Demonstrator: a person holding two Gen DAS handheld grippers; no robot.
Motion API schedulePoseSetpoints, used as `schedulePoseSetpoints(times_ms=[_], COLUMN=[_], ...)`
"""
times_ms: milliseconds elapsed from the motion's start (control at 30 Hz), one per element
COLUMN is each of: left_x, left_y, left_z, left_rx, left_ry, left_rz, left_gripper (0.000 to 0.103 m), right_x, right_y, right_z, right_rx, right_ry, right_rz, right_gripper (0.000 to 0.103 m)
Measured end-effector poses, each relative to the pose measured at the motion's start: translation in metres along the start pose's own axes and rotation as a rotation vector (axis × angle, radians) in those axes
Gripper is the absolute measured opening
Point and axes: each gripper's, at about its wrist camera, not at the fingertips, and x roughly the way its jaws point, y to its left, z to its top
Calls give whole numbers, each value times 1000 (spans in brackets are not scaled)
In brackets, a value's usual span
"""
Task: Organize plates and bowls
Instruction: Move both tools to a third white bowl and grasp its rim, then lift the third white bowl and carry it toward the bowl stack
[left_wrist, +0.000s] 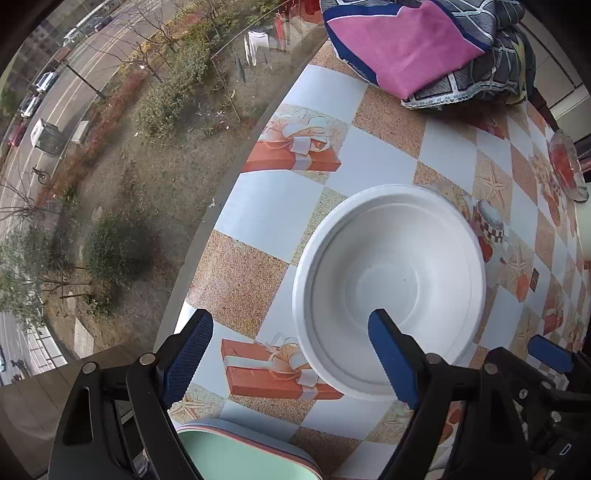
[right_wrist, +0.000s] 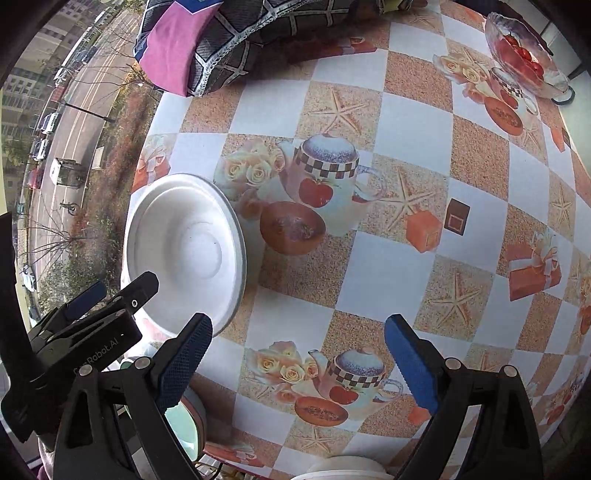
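Observation:
A white bowl (left_wrist: 391, 280) sits upright on the patterned tablecloth (left_wrist: 280, 206) near the window edge; it also shows in the right wrist view (right_wrist: 184, 243). My left gripper (left_wrist: 291, 339) is open, its right finger over the bowl's near rim, its left finger over the table. My right gripper (right_wrist: 299, 347) is open and empty over the table, to the right of the bowl. A stack of pastel plates (left_wrist: 236, 454) with a green top lies just below the left gripper, and shows in the right wrist view (right_wrist: 184, 424). A white rim (right_wrist: 343, 469) shows at the bottom edge.
Folded cloths (left_wrist: 424, 48) lie at the table's far end. A glass bowl of red fruit (right_wrist: 524, 59) stands at the far right. The table edge (left_wrist: 207, 236) runs along a window with a street below. The left gripper (right_wrist: 88, 314) shows in the right wrist view.

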Motion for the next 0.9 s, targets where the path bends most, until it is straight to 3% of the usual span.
schedulePoseSetpoints(times_ms=[300,333,367,467,500,567,633,700,900], left_x=[32,34,36,36,35,32,30,29,26], left_y=[4,5,4,-1,-5,-11,-17,-26,-63], left_z=[15,16,16,14,13,12,9,3,-31], left_rx=[1,6,8,25,44,81,98,124,213], left_ry=[47,53,57,44,34,20,24,32,64], left_rz=[31,30,22,-6,-5,-9,-34,-42,-69], left_gripper=[88,86,84,77,72,63,48,42,42], right_x=[38,40,43,49,49,53,53,53,48], right_y=[11,13,14,17,19,29,33,35,3], right_z=[19,20,20,22,22,27,25,21,-1], right_rx=[11,4,-1,3,-7,-32,-60,-75,-87], right_ry=[-1,-5,-4,2,-3,17,22,36,77], right_rz=[3,4,6,32,49,84,82,92,40], right_gripper=[92,87,70,54,42,30,26,16,15])
